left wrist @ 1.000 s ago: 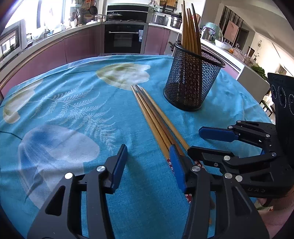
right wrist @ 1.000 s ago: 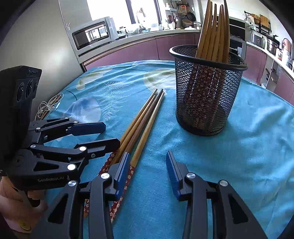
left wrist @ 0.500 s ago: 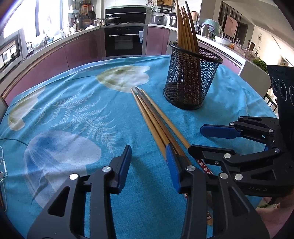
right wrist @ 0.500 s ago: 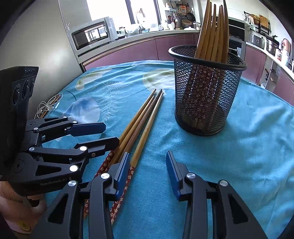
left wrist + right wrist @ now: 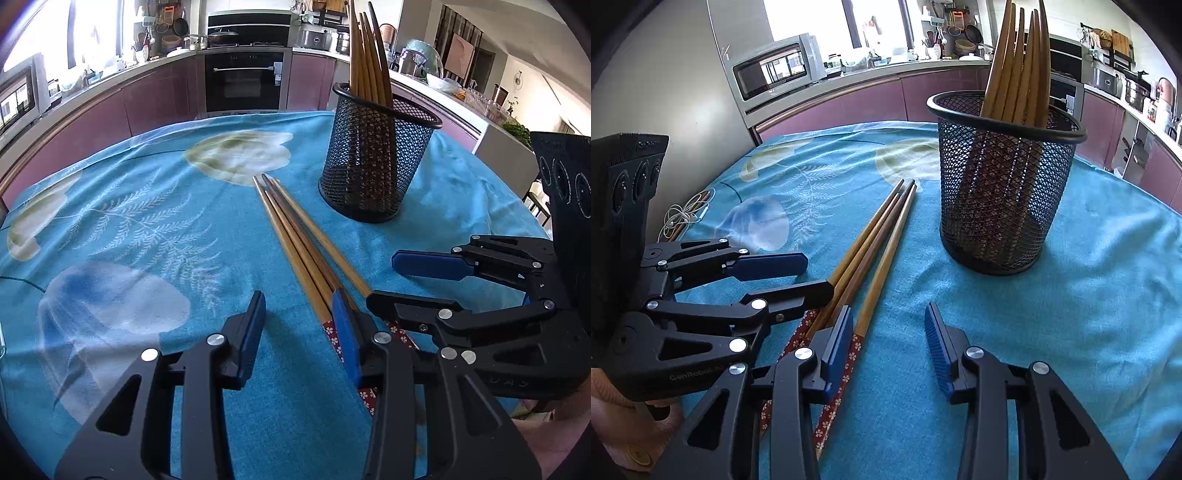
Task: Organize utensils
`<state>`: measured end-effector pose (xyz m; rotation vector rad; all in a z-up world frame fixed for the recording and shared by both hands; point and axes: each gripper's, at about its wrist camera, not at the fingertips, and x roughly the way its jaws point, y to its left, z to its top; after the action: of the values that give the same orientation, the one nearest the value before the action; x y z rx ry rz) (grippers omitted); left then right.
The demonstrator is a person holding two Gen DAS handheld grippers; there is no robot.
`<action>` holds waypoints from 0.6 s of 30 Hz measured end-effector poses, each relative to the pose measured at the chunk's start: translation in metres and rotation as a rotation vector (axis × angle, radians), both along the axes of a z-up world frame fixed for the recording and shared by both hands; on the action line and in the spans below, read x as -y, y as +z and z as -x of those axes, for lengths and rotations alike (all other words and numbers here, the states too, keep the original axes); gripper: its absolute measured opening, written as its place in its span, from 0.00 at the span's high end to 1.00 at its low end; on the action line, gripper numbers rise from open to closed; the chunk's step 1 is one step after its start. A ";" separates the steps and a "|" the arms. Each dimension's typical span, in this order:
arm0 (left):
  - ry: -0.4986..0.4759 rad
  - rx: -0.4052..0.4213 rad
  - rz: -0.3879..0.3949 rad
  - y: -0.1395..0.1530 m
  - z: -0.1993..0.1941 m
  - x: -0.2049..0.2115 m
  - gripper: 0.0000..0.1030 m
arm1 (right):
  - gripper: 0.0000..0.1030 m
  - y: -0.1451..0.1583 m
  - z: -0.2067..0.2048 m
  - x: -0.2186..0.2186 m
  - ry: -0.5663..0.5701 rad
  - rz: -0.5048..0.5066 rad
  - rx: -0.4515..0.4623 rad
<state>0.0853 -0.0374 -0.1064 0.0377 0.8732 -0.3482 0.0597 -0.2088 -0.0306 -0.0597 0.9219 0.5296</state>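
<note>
Several wooden chopsticks [image 5: 299, 240] [image 5: 875, 236] with red flowered ends lie bunched on the blue cloth. Beyond them stands a black mesh holder [image 5: 373, 166] [image 5: 1001, 199] with more chopsticks upright in it. My left gripper [image 5: 298, 301] [image 5: 812, 275] hovers at the bundle's near end, its jaws opening over bare cloth, the bundle against its right finger. My right gripper [image 5: 888, 312] [image 5: 384, 278] is open on the bundle's other side. One chopstick lies under its gap by the left finger, and the pads do not press it.
The blue cloth [image 5: 129, 229] covers a round table. A coiled white cable [image 5: 683, 218] lies at its left edge. Kitchen counters, an oven [image 5: 243, 81] and a microwave [image 5: 772, 70] ring the far side. A hand [image 5: 613, 398] holds the left gripper.
The left gripper's jaws have come closer together than a second ago. The chopsticks, the holder and the right gripper have not moved.
</note>
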 end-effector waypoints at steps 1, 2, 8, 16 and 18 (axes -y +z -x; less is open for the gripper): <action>0.005 -0.001 -0.006 0.000 -0.001 -0.001 0.64 | 0.63 0.000 0.000 0.000 0.001 0.001 0.000; 0.008 -0.005 -0.009 -0.001 -0.001 -0.002 0.67 | 0.63 0.000 0.000 0.000 0.001 0.001 0.000; 0.009 -0.028 0.003 -0.001 -0.004 -0.010 0.75 | 0.63 0.000 -0.003 -0.003 0.004 0.012 0.003; 0.000 -0.019 -0.040 0.000 -0.020 0.000 0.75 | 0.65 0.000 -0.016 -0.015 0.016 0.047 0.011; 0.001 -0.021 -0.044 -0.001 -0.026 0.002 0.76 | 0.68 0.000 -0.020 -0.017 0.015 0.055 0.011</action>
<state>0.1109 -0.0390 -0.1073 0.0741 0.9011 -0.3291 0.0796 -0.1913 -0.0311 -0.1188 0.9253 0.5173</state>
